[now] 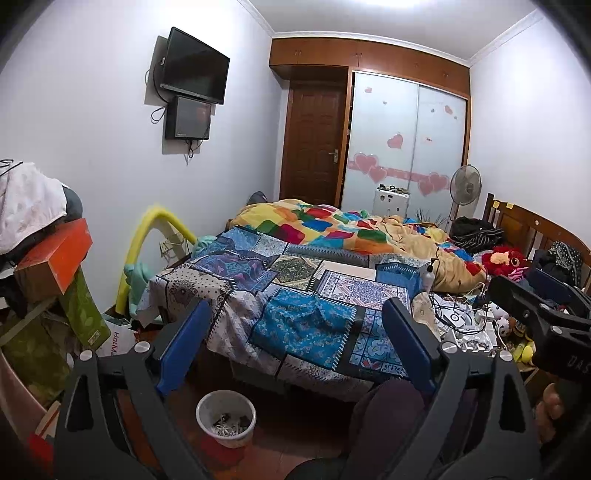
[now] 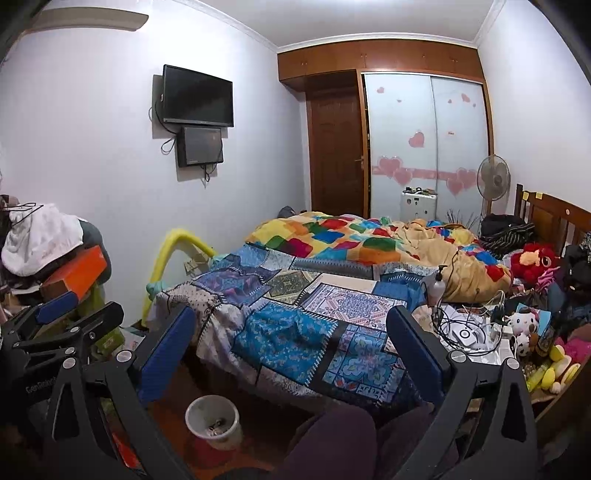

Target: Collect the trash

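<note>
Showing an air conditioner [image 2: 88, 19] absent from the left view, both wrist views find the left gripper [image 1: 297, 332] and right gripper [image 2: 291, 338] spread, empty. White bin [image 1: 226, 417], scraps inside, stands beside the bed [image 1: 295, 295].

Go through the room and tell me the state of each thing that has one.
Left gripper: open, holding nothing.
Right gripper: open, holding nothing.
White round plastic wastebasket: upright, some trash inside.
Brown wooden door: closed.
Black wall-mounted television: off.
Frosted sliding wardrobe doors: closed.
</note>
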Demonstrator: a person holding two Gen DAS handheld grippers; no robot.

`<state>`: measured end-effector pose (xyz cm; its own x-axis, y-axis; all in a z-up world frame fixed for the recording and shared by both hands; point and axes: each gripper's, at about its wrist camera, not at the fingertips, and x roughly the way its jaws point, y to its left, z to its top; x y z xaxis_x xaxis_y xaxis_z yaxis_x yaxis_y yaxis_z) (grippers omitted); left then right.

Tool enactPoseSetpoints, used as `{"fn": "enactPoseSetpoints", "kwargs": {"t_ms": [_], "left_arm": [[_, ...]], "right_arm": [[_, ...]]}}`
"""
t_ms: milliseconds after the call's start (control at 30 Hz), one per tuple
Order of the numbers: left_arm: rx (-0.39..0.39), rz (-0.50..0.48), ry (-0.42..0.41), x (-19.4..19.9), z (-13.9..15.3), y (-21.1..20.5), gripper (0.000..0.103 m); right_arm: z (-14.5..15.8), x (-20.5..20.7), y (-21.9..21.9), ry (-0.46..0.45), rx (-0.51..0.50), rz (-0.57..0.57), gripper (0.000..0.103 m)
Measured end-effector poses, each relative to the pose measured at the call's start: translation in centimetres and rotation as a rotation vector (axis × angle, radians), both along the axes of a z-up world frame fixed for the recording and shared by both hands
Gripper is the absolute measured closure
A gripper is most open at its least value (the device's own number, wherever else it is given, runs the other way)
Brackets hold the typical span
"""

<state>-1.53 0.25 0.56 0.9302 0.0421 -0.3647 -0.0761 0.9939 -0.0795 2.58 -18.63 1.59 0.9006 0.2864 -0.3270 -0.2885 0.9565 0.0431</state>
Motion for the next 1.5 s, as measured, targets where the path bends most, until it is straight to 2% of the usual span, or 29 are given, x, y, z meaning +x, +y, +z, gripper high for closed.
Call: {"fn": "enactPoseSetpoints", "kwargs": {"t_ms": [1500], "left_arm": [[0.003, -0.011, 0.012, -0.2, -0.4, -0.5, 0.008]], "right_arm": [[0.0, 0.0, -1.0, 0.019, -0.004, -0.001, 0.000]]}}
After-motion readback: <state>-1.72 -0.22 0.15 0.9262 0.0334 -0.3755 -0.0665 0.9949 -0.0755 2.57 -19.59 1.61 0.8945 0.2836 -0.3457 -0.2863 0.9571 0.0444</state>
